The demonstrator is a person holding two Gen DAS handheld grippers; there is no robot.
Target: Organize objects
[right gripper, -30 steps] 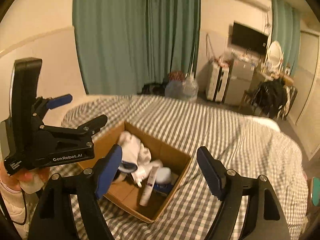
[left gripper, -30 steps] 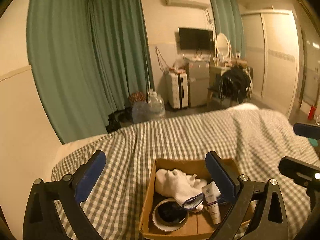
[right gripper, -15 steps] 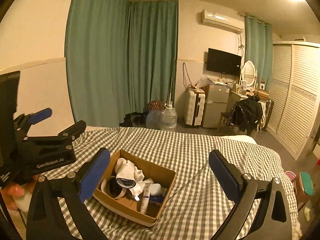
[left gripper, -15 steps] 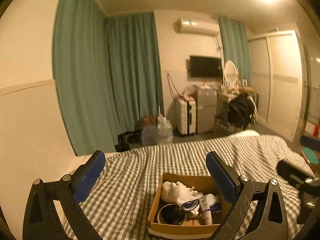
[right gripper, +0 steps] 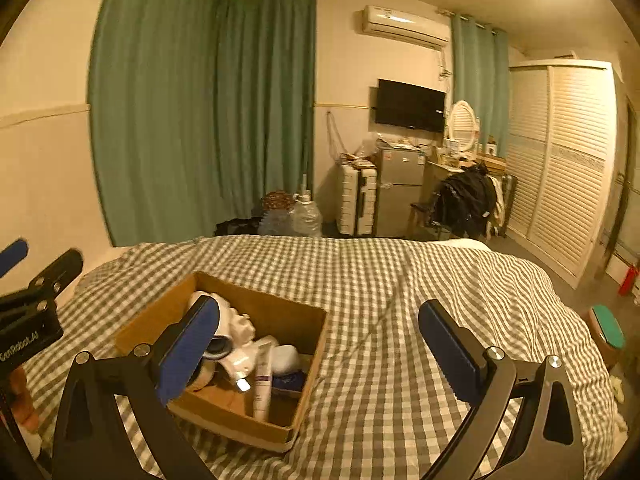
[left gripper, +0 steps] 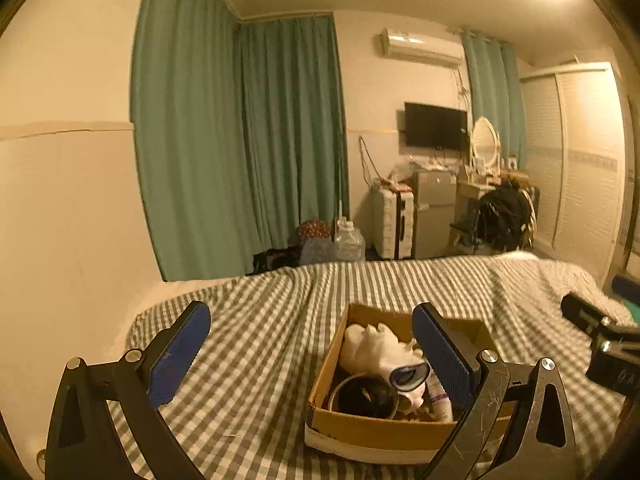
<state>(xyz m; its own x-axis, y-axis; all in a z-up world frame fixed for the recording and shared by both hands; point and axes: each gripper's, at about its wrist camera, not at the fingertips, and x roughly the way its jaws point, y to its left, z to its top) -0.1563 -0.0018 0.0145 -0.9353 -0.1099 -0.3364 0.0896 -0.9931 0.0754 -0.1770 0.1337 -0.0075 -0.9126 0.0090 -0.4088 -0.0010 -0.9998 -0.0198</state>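
Both tongs have drawn back and tilted upward since a second ago, so the cardboard box [left gripper: 394, 432] now sits lower and smaller in each view and the ceiling light has come into frame. Going left to right, the left tongs [left gripper: 312, 354] stand wide with nothing between their blue pads; the box lies on the checked bedspread [left gripper: 256, 320] below and slightly right of them, their right-hand pad overlapping its far corner in the left wrist view. Inside, a white sock bundle [left gripper: 380, 350] rests toward the far wall, a dark round tin [left gripper: 366, 398] sits at the near wall, and a tube [right gripper: 262, 380] leans beside them; everything appears gathered in the box so it stays together on the soft bed. The right tongs [right gripper: 318, 346] are also wide and empty, with the box below and to their left and bare bedspread straight ahead. I judge the packing is largely done, since no loose items show on the bed near either pair of tongs, and both seem held clear to avoid knocking the box.
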